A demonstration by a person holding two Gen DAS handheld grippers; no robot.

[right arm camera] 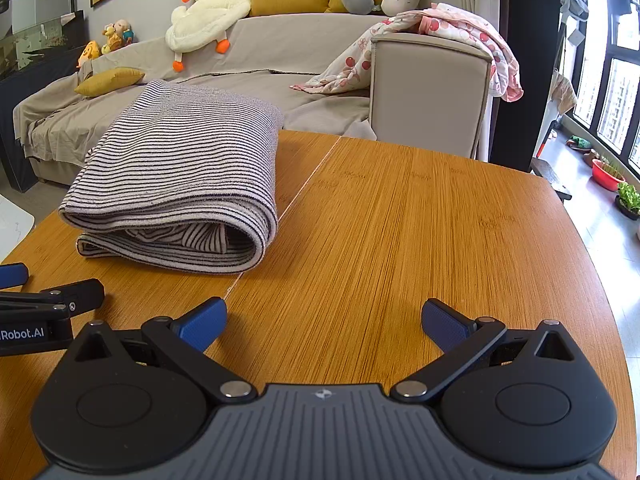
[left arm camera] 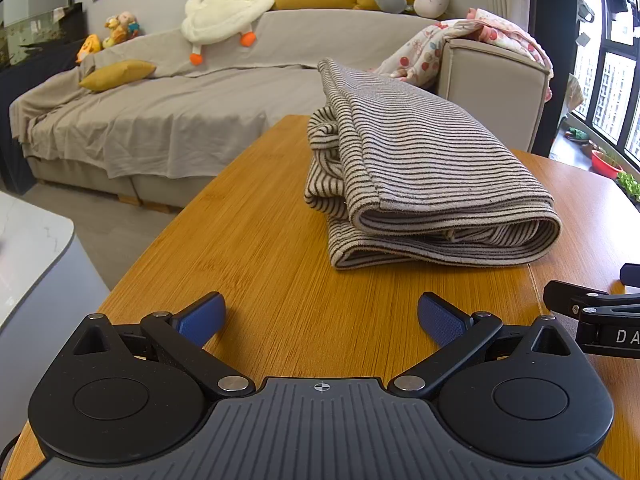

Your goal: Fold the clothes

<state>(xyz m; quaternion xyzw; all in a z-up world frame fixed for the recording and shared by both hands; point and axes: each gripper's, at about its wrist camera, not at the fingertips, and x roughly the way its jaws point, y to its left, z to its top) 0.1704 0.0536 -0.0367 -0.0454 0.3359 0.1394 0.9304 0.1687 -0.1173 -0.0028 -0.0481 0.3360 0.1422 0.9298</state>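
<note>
Striped garment (left arm camera: 424, 168): one piece, lying folded into a thick bundle on the wooden surface (left arm camera: 280, 264), at about 1 o'clock in the left wrist view and 10 o'clock in the right wrist view (right arm camera: 180, 176). Its layers are stacked with a rolled fold facing the cameras, though a bunched part sticks out on its left side, so the fold looks loose there.

Judging by that shape, the folding seems mostly done; what may be left is tidying the bunched side or a last pressing flat. No other garment waits on the surface, though a flowered cloth (right arm camera: 452, 36) hangs over the sofa arm (right arm camera: 430, 92) behind.

Counted left to right: one left gripper (left arm camera: 320, 316), its two blue pads spread wide and holding nothing, well short of the garment; one garment; one right gripper (right arm camera: 322, 322), likewise spread apart and empty above bare wood at 6 o'clock. Each gripper's edge shows in the other's view.
</note>
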